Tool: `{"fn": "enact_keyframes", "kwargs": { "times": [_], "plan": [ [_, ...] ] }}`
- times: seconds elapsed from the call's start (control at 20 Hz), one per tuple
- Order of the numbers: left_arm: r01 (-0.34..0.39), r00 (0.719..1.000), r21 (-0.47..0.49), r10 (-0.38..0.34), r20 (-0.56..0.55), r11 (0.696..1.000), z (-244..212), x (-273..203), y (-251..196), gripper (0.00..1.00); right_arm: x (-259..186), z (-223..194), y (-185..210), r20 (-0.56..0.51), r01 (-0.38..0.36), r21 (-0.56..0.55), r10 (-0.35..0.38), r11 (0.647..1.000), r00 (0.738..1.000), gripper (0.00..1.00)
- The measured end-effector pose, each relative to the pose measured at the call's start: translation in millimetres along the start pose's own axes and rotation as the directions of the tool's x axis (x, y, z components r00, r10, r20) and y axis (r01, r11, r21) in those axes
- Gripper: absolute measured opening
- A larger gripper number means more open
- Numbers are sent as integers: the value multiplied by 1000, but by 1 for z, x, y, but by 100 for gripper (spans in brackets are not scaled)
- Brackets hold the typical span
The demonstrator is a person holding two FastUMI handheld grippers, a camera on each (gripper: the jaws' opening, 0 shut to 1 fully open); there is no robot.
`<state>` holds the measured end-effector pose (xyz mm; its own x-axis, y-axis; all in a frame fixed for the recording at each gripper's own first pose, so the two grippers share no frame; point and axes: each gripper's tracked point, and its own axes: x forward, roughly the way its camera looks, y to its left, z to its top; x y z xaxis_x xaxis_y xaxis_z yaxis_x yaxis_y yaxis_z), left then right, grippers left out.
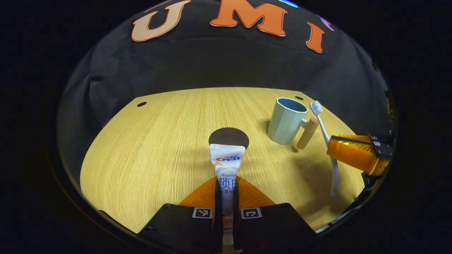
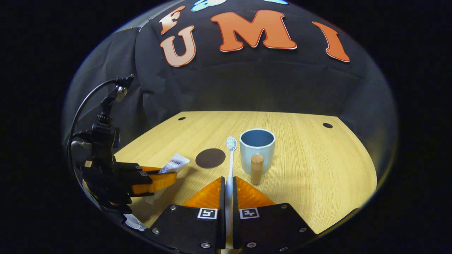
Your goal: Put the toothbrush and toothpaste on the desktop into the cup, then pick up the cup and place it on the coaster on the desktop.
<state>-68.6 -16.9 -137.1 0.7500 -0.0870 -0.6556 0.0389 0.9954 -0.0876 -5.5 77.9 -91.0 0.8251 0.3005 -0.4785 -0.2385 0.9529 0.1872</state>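
A: Desk (image 2: 317, 169) first: pale wood, rounded front edge, black cloth wall close behind the far edge. Small holes sit near the far corners. Right of the cup the wood lies bare out to the rim.

B: And the left half?

A: In the left gripper view the left half is bare wood too.

B: Cup?

A: Cup (image 2: 257, 150) stands upright, mouth open, toward the far right of the desk, its wooden handle (image 2: 256, 168) pointing at the right gripper (image 2: 229, 192). That claw is clamped on the toothbrush (image 2: 231, 158), both fingers pressing the shaft, bristle head up and just left of the cup's rim, apart from it.

B: Left side?

A: Left gripper (image 1: 226, 197) is closed on the toothpaste (image 1: 226, 160), both fingers squeezing the tube's lower part, flat end forward, lifted over the desk.

B: Coaster?

A: Coaster (image 1: 229, 137), a dark disc, lies flat just past the tube's end, left of the cup and apart from it.

B: Anything between?

A: From the left gripper view, the toothbrush and the other claw stand right of the cup, near its handle.
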Motion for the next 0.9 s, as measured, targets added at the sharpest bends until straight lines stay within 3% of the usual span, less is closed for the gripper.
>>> {"fn": "enact_keyframes", "kwargs": {
  "times": [0.6, 0.9],
  "plan": [
    [28, 995, -28, -26, 92, 999, 26, -5, -3, 15, 7, 64, 2, 167, -59, 2, 57, 998, 984, 8],
    [16, 990, -34, -11, 144, 999, 30, -2, -5, 14, 13, 92, -7, 245, -54, 4, 52, 999, 968, 8]
  ]
}}
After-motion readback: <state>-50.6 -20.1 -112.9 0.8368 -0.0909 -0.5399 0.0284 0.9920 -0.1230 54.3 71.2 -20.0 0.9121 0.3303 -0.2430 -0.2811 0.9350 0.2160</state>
